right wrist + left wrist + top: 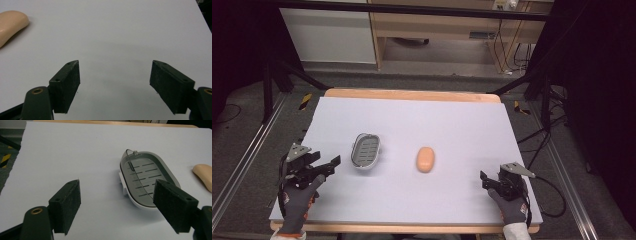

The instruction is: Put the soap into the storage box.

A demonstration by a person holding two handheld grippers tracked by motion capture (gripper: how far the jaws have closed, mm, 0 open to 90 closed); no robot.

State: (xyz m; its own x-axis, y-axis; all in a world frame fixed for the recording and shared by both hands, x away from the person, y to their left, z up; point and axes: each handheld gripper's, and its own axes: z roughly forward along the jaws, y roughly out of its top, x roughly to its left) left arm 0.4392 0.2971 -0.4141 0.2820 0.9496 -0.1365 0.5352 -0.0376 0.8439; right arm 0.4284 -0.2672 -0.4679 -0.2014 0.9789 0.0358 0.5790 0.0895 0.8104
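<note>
A grey soap dish [365,150] is sitting left of centre on the pale sheet covering the table [412,95], its slotted insert facing up and a thin wire lying across its rim. In the left gripper view the soap dish [146,178] is lying right of centre, just ahead of the right-hand jaw and well apart from the left-hand one. A peach-coloured bar of soap [425,159] is lying near the middle of the sheet, just to the right of the dish and apart from it; the soap is also peeking in at the right edge of the left gripper view [203,176] and at the upper left corner of the right gripper view [11,23].

The left gripper [332,163], held in a gloved hand at the lower left of the high view, is pointing toward the dish with its jaws standing wide apart and nothing between them. The right gripper [483,181], at the lower right of the high view, is hovering over bare sheet, its jaws likewise spread wide and gripping nothing.
</note>
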